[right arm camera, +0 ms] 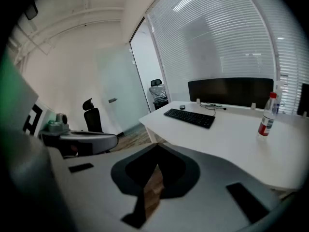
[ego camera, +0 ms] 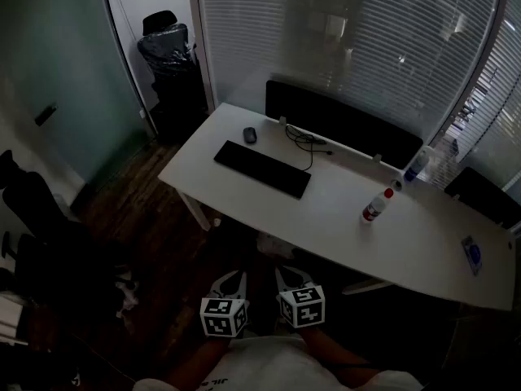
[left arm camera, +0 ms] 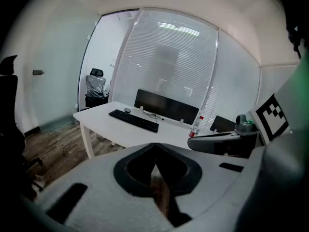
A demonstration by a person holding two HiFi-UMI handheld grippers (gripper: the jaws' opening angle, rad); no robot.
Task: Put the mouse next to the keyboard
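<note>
Mouse (ego camera: 250,135) lies on the white table (ego camera: 326,218), just beyond the far left corner of the keyboard (ego camera: 262,169). Left gripper (ego camera: 231,281) and right gripper (ego camera: 291,277) hang well short of the table, both with fingers closed together, empty.

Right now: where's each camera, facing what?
Head view: on the head, steeply down at desk, keyboard, mouse; left tool and right tool at bottom.
Left gripper view: on left tool, toward desk; own shut jaws, right tool.
Right gripper view: on right tool, toward desk; own shut jaws, left tool.
Shared: keyboard, bottle.
</note>
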